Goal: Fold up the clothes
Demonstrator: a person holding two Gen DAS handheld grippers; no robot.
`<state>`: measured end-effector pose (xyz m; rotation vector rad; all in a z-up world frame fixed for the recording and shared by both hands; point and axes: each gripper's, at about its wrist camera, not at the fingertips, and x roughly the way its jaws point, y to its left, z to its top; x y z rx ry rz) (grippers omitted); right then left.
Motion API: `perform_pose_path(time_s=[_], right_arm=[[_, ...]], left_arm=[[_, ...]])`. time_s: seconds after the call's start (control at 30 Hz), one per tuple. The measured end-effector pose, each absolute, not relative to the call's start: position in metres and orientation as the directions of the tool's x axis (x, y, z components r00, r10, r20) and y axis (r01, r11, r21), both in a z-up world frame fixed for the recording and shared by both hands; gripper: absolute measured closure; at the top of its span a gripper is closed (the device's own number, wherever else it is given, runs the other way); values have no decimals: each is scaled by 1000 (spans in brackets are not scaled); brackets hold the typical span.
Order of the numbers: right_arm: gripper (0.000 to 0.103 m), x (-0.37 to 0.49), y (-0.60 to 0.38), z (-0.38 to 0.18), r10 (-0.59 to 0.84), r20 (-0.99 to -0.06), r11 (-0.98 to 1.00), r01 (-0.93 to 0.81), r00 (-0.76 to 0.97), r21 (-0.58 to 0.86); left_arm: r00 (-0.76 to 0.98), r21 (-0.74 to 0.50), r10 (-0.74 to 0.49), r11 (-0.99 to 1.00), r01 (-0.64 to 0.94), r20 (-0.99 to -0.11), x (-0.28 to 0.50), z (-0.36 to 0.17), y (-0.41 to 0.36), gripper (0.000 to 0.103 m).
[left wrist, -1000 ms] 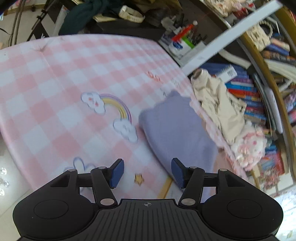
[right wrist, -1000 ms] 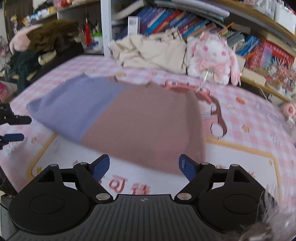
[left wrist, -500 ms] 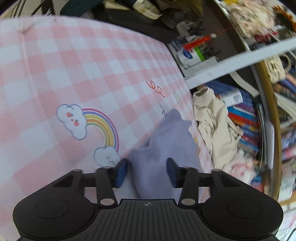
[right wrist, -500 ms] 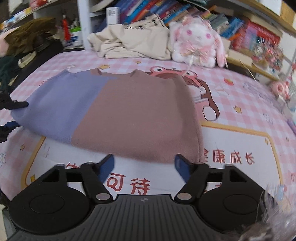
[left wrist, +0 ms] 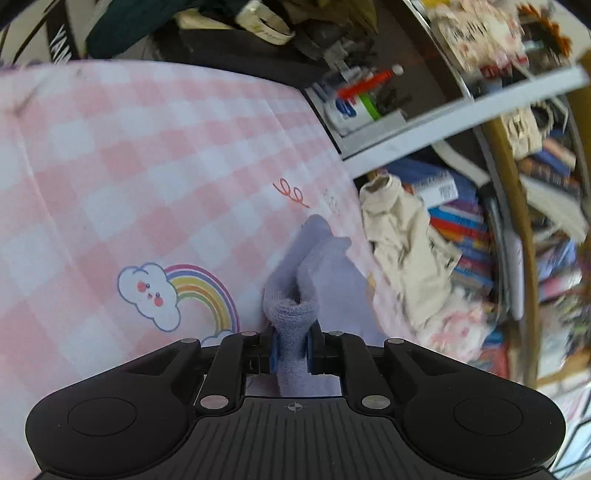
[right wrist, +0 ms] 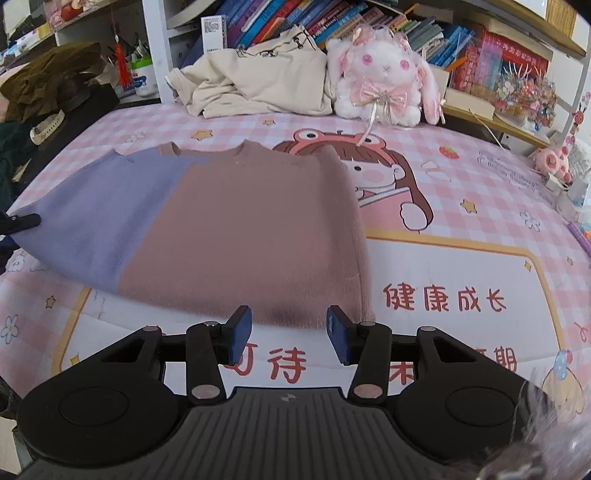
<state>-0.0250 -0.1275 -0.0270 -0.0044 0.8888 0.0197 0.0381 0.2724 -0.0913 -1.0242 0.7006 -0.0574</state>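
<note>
On pink bedsheet, left tongs closing on sweater

The sweater is soft, fuzzy matt knit; the bed sheet smooth printed cloth; the plush rabbit fluffy.

At twelve o'clock ahead of me a cream garment lies heaped against the bookshelf. A pink-and-white plush rabbit sits at one o'clock on the pink checked sheet.

Blurred bookshelf; sweater's sleeves hidden.
</note>
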Motion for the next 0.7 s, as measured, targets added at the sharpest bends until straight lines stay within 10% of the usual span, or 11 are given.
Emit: perform_pose_path(time_s=[0.27,0.7], right_arm=[[59,-21,-125,-29,32,-788,999,-29,615,18],[59,-10,-128,-31,97,-790,985,-170,606,-9]], left_arm=[[762,-788,-363,540,-296,-536,44,-98,259,62],[780,-782,-304,517,-348,-548,47,-109,256,88]])
